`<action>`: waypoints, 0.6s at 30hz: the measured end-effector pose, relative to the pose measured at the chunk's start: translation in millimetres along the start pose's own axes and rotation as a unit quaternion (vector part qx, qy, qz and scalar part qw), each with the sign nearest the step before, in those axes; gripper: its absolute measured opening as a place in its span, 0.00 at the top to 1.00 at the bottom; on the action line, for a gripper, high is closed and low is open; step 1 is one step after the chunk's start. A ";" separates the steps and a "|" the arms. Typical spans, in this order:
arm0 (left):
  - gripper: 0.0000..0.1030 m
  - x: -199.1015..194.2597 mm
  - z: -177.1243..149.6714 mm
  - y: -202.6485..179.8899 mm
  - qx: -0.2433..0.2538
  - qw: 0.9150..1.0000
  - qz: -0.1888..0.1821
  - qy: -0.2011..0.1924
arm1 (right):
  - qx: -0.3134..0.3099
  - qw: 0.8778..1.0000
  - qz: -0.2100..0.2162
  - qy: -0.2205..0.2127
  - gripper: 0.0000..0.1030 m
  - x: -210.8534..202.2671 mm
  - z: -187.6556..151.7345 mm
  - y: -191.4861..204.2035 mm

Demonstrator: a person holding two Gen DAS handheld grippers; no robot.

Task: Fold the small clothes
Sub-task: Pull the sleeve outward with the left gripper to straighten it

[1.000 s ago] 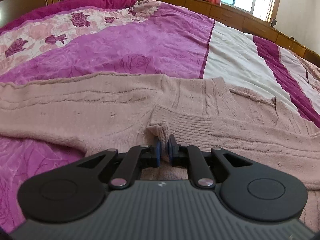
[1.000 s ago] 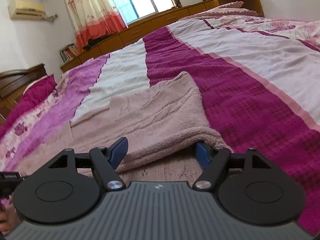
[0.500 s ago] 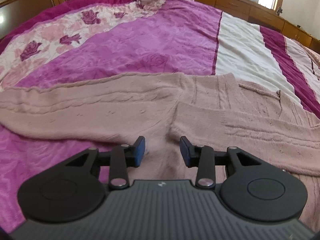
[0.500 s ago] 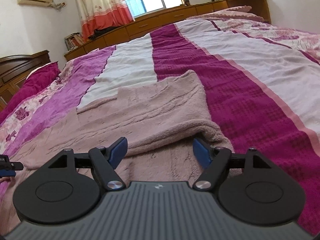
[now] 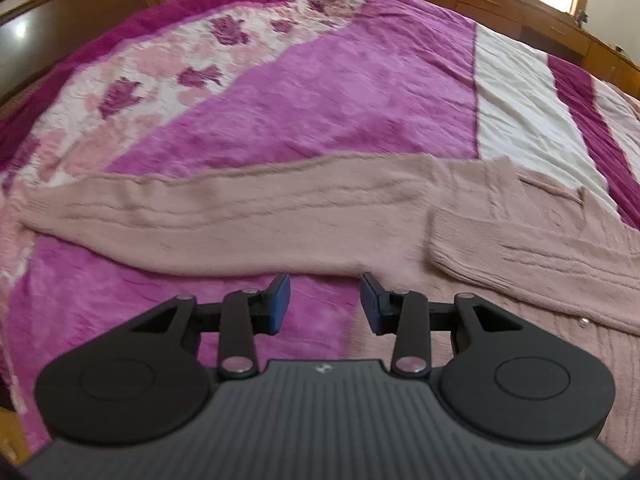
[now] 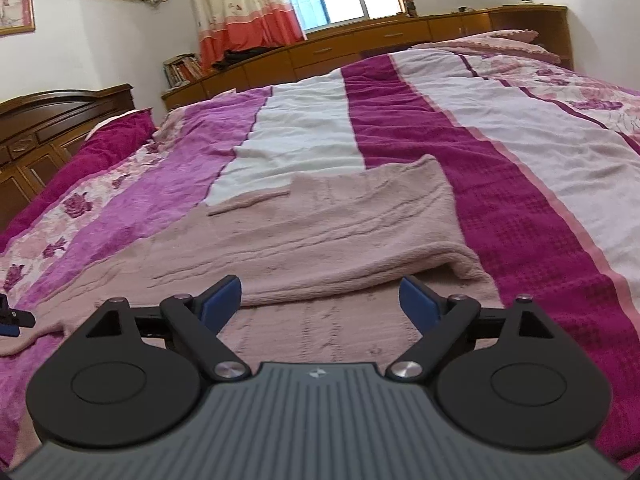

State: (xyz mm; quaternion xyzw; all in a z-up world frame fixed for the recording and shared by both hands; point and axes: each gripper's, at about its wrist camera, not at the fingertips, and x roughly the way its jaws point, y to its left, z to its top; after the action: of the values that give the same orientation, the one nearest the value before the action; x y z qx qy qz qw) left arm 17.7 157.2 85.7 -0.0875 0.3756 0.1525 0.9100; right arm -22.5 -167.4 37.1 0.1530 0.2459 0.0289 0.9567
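Note:
A dusty-pink knitted cardigan (image 5: 360, 224) lies flat on the bed. One sleeve (image 5: 180, 220) stretches out to the left, and a ribbed cuff (image 5: 472, 240) of the other sleeve lies folded across the body. My left gripper (image 5: 324, 300) hovers open above the garment's near edge, with nothing between its blue pads. In the right wrist view the cardigan (image 6: 340, 232) shows its right side folded over, and my right gripper (image 6: 320, 300) hangs above it with jaws still opening and empty. The left gripper's tip (image 6: 12, 316) peeks in at that view's left edge.
The bed carries a striped magenta, white and floral quilt (image 6: 500, 184). A dark wooden headboard (image 6: 60, 120) stands at the left, a low wooden cabinet (image 6: 360, 44) runs under the window, and a curtain (image 6: 240, 4) hangs beside it.
My left gripper let go of the folded cuff, opened, and drew back up and to the left. The right gripper widened and lifted slightly away from the cardigan.

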 end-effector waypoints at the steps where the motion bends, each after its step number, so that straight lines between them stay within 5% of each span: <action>1: 0.61 -1.3 2.2 6.9 -0.002 1.000 0.006 -0.002 | -0.001 1.000 0.002 0.002 0.12 -2.5 0.9 2.5; 10: 0.60 12.5 16.6 68.8 -0.037 0.998 0.046 0.010 | -0.008 0.999 -0.003 0.032 0.12 -20.6 -3.3 10.8; 13: 0.48 22.6 13.2 86.1 -0.070 0.996 0.049 0.017 | -0.006 0.999 -0.010 0.046 0.12 -22.0 -8.8 9.2; 18: 0.46 41.6 6.8 106.1 -0.113 0.992 0.052 0.030 | -0.016 0.998 -0.023 0.063 0.12 -18.8 -15.8 8.7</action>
State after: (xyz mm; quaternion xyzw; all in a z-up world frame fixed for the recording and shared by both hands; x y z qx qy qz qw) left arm 13.7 267.4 56.2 -0.1749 0.3872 0.2387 0.8732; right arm -46.4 -157.1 35.4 0.1298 0.3085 0.0208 0.9421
